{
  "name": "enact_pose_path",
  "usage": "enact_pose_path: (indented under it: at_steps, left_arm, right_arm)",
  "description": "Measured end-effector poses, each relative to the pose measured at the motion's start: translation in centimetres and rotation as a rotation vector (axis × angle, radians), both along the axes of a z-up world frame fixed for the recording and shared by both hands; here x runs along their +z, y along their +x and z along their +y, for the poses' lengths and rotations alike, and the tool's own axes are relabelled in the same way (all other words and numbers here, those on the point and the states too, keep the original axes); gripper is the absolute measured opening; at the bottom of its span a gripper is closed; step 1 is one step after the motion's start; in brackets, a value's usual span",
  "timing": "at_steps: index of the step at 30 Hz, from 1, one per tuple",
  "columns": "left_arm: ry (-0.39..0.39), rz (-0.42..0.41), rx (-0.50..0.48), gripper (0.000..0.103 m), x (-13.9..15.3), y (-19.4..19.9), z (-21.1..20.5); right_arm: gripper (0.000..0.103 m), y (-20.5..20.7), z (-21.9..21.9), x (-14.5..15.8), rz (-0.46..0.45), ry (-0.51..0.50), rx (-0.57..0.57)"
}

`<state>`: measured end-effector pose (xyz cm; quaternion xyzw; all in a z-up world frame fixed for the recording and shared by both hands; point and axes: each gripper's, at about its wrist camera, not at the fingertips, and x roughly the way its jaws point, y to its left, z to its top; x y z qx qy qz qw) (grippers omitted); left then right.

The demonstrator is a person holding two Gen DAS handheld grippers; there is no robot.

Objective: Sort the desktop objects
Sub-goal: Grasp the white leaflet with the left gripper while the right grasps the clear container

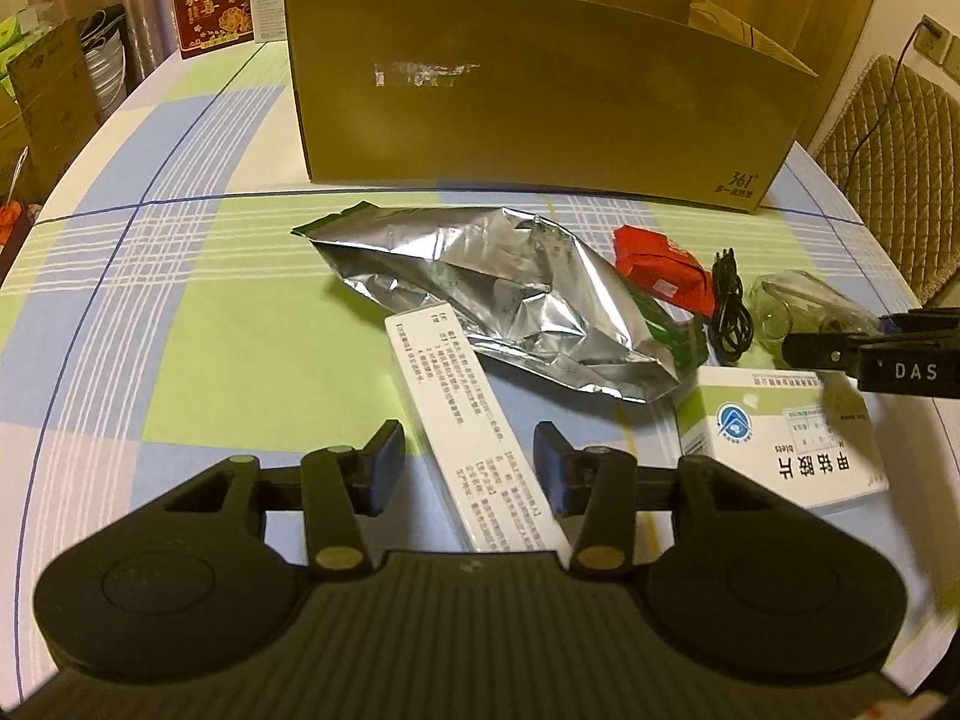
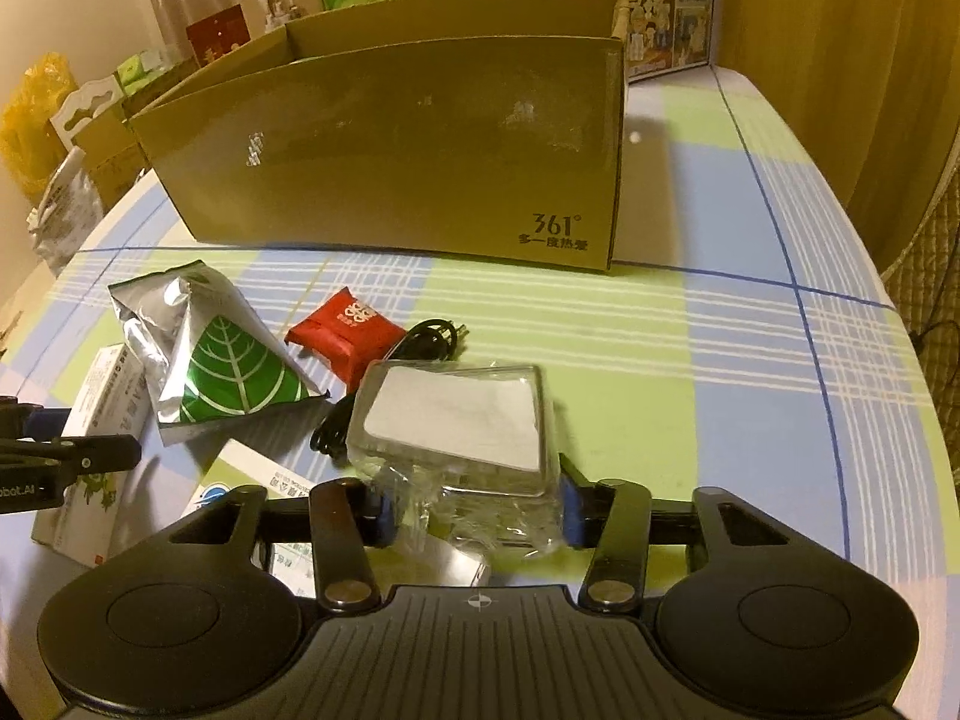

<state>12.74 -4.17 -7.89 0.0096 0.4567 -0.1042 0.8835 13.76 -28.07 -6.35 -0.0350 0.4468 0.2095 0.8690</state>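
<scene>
Nearest the left wrist camera, the left gripper (image 1: 468,465) hangs with its jaws spread wide on either side of a long white carton (image 1: 474,426), touching neither side of it; the carton lies flat on the checked surface (image 1: 180,324), running from six o'clock up toward twelve. At about one o'clock from it sprawls a crumpled silver foil pouch (image 1: 510,294), and further toward three o'clock sit a red packet (image 1: 660,267), a coiled black cable (image 1: 729,312) and a white medicine box (image 1: 786,450). Behind them all, at twelve o'clock, stands an open cardboard box (image 1: 540,96). In the right wrist view, the right gripper (image 2: 474,513) has its jaws pinching a clear plastic case (image 2: 462,426) with a white label, held just above the surface. At ten o'clock from the case lies the foil pouch, showing its green leaf print, with the red packet and cable between pouch and case.
</scene>
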Motion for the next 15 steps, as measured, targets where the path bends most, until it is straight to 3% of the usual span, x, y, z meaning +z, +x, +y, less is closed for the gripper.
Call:
enact_pose_path:
  at_steps: [10,15]
  left_arm:
    - [-0.004,0.010,0.008,0.044,-0.22,0.40,0.06]
    - [0.009,0.012,0.012,0.028,-0.15,0.28,-0.05]
  right_arm:
    - [0.035,-0.29,-0.31,0.55,-0.028,0.015,-0.025]
    - [0.034,-0.41,-0.32,0.74,-0.045,0.013,-0.030]
